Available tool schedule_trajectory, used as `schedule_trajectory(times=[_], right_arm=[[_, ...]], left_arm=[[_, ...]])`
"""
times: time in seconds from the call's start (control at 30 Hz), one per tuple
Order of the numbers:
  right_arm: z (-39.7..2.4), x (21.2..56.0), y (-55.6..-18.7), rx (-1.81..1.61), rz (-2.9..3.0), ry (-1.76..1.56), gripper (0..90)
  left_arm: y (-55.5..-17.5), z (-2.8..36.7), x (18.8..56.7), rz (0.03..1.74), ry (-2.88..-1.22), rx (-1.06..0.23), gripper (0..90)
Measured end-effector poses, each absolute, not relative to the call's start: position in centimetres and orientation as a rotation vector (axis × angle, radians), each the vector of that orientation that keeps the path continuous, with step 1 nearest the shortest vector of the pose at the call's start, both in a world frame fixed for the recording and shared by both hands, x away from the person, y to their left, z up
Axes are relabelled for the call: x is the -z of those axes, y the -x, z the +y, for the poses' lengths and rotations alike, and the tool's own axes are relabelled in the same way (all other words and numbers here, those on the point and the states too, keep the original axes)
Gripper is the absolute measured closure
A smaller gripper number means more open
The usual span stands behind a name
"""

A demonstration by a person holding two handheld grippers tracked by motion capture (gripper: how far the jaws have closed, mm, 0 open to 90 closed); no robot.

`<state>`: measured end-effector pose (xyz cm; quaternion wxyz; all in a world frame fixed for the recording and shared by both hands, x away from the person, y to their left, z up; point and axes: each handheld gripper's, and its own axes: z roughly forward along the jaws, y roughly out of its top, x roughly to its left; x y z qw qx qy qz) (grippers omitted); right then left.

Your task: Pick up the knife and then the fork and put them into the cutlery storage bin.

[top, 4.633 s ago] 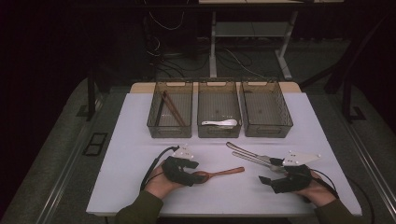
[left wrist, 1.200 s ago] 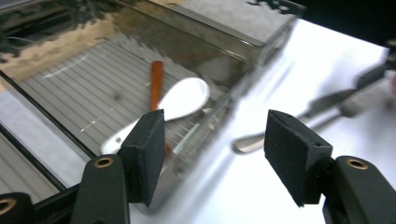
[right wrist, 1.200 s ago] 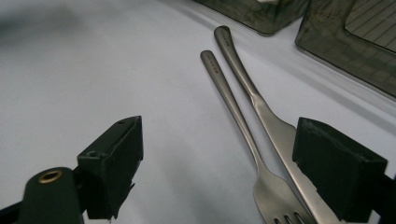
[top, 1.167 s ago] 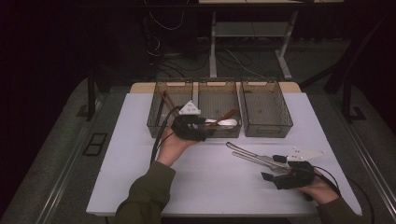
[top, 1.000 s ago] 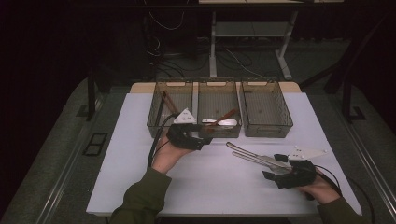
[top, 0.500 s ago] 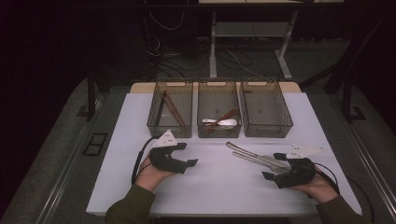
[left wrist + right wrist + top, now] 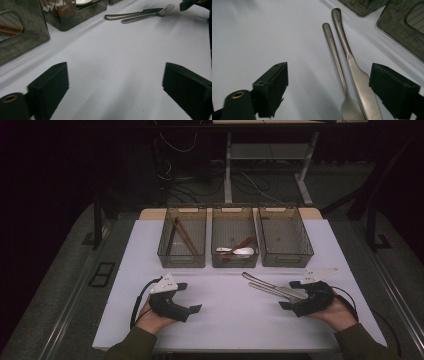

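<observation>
the sorting of cutlery into the three bins looks to be between two picks. the left claw (image 7: pixel 192 309) sits low near the table's (image 7: pixel 230 320) near left corner, released, its jaws just having spread wide with nothing but bare tabletop between them. the right claw (image 7: pixel 287 295) is also released, jaws wide, poised over the fork (image 7: pixel 337 67) and the knife (image 7: pixel 352 62), which lie touching side by side near the table's near right corner.

both pieces lie flat, their long axes running from the right claw diagonally toward the middle bin (image 7: pixel 235 262); handles point to the table's far edge and centre, the fork's tines and the knife's blade end lying under the right claw.

the next move probably calls for separating the pair: closing on one piece alone, across its narrow width, without dragging the neighbour, then carrying it to the far right bin (image 7: pixel 285 260), which looks free of cutlery.
</observation>
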<state>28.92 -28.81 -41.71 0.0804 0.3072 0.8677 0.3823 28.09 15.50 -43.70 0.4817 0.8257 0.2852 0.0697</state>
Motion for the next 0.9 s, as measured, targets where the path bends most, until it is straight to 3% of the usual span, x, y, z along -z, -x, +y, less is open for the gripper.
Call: schedule_trajectory(times=[0.1, 0.33, 0.9], right_arm=[[-28.7, 41.3, -29.7, -1.111, 2.605, -0.91, 21.4], [-28.2, 40.7, -31.5, -1.06, 2.636, -0.884, 24.3], [-26.2, 39.6, -35.1, -0.875, 2.752, -0.817, 41.0]], left_arm=[[-27.9, 15.4, 44.1, 0.707, -2.03, -0.181, 0.0], [-27.8, 15.2, 44.4, 0.72, -2.041, -0.158, 0.0], [-27.6, 15.1, 44.5, 0.704, -2.054, -0.168, 0.0]])
